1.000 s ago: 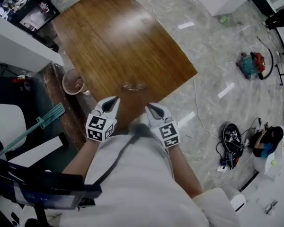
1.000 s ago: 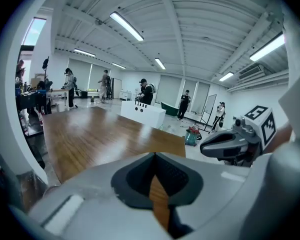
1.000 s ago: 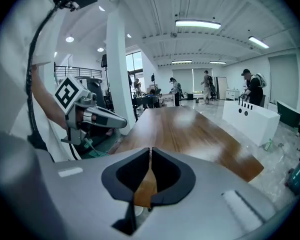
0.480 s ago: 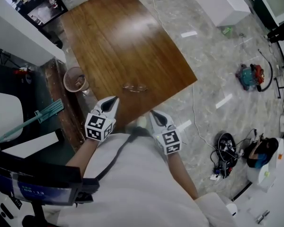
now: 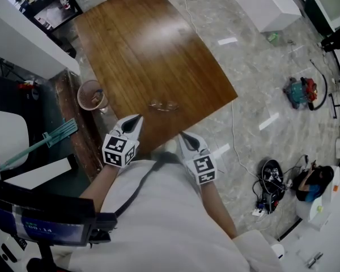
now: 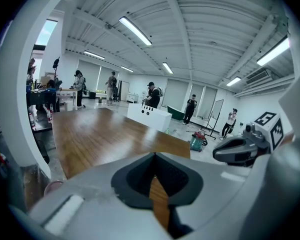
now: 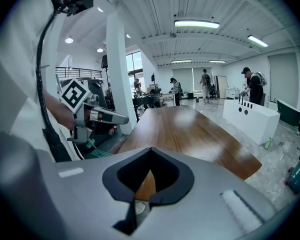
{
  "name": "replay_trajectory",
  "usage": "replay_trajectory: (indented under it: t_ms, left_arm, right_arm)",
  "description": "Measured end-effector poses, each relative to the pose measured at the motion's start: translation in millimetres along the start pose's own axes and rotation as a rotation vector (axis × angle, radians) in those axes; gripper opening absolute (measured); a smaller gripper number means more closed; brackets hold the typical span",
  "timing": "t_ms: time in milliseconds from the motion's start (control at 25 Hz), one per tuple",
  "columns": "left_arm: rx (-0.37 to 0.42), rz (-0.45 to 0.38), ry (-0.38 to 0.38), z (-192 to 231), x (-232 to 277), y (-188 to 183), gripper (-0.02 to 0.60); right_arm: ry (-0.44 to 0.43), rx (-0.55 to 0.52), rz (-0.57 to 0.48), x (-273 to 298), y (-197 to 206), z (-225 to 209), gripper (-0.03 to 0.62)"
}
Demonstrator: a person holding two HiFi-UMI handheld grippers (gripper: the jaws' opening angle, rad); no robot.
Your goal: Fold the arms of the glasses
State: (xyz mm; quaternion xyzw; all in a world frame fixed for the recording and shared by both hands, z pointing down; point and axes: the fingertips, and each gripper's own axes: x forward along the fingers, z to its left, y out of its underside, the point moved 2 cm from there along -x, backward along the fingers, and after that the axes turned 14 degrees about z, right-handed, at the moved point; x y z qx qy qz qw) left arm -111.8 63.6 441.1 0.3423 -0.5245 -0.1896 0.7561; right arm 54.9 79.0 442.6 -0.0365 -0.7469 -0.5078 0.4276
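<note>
Glasses [image 5: 162, 104] lie on the desk [image 5: 147, 44] near its close edge. Arms too small to read as folded or open. Left gripper [image 5: 138, 118] and right gripper [image 5: 183, 134] hover short of them, jaws together, empty. They flank the glasses, probably one per side.

Head view looks steeply down; both gripper views look low along the same table [image 5: 147, 50].
</note>
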Motion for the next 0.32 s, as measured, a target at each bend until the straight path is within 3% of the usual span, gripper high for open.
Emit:
replay_trajectory:
  t_ms: [320]
  left_arm:
    - [0.035, 0.019, 0.006, 1.2, 5.7, 3.9, 0.005]
  right_arm:
    - [0.001, -0.006, 0.004, 4.8, -0.4, -1.7, 0.008]
